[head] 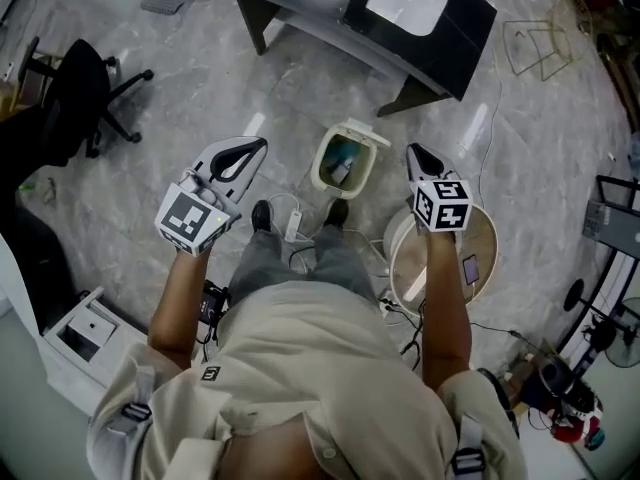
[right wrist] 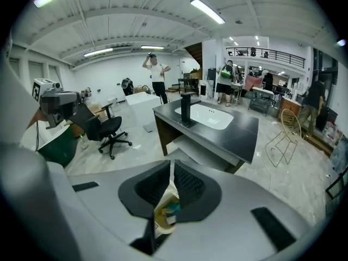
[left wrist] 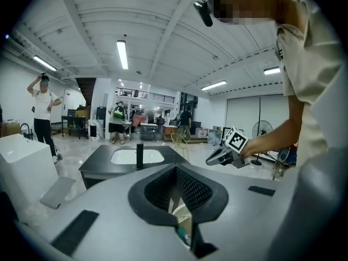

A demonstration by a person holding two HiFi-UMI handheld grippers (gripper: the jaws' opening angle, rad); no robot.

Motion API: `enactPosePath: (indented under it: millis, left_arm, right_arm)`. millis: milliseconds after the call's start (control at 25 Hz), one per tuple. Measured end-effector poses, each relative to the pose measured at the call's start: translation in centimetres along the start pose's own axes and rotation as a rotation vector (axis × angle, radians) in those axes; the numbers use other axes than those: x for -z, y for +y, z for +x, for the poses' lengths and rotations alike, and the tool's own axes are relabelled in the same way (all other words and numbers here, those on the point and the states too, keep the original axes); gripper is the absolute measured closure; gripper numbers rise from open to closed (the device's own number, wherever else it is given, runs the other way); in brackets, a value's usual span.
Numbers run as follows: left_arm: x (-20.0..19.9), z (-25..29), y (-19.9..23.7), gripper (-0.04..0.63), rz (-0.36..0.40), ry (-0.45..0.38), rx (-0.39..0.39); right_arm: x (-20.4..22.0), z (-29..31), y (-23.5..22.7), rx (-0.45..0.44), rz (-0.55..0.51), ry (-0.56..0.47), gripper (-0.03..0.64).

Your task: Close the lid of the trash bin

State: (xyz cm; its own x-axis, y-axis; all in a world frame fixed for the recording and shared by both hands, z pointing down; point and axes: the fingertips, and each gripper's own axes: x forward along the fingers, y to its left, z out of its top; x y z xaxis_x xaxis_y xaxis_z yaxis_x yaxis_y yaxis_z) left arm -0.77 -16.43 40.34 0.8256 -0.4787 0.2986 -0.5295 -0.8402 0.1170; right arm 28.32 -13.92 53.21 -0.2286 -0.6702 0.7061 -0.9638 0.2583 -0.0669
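Observation:
A cream trash bin (head: 333,173) stands on the marble floor just beyond the person's shoes. Its lid (head: 363,131) is swung up at the far side, and rubbish shows inside. My left gripper (head: 262,145) hovers left of the bin with its jaws together and nothing in them. To the right of the bin, my right gripper (head: 412,149) is also shut and empty. The left gripper view shows the bin (left wrist: 182,224) through the slit below the jaw tips (left wrist: 175,170). It shows the same way (right wrist: 166,213) under the tips (right wrist: 171,165) in the right gripper view.
A black table with a white sink (head: 400,28) stands beyond the bin. An office chair (head: 80,88) is at the far left, a wire chair (head: 545,43) at the far right. A round wooden stool (head: 445,258) and cables (head: 295,223) lie near the feet. People stand far off.

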Motion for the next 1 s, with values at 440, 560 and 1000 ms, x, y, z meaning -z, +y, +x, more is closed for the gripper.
enactPosePath:
  millis: [440, 560, 1000]
  left_arm:
    - [6.6, 2.9, 0.4, 0.58, -0.135, 0.045, -0.057]
    - [8.2, 3.6, 1.2, 0.58, -0.134, 0.002, -0.061]
    - [14.5, 4.8, 3.0, 0.58, -0.217, 0.094, -0.072]
  right_arm:
    - [6.3, 9.0, -1.7, -0.106, -0.025, 0.168, 0.589]
    - [7.8, 11.7, -1.6, -0.128, -0.019, 0.205, 0.588]
    - [14.9, 20.2, -3.4, -0.153, 0.12, 0.34, 0.493]
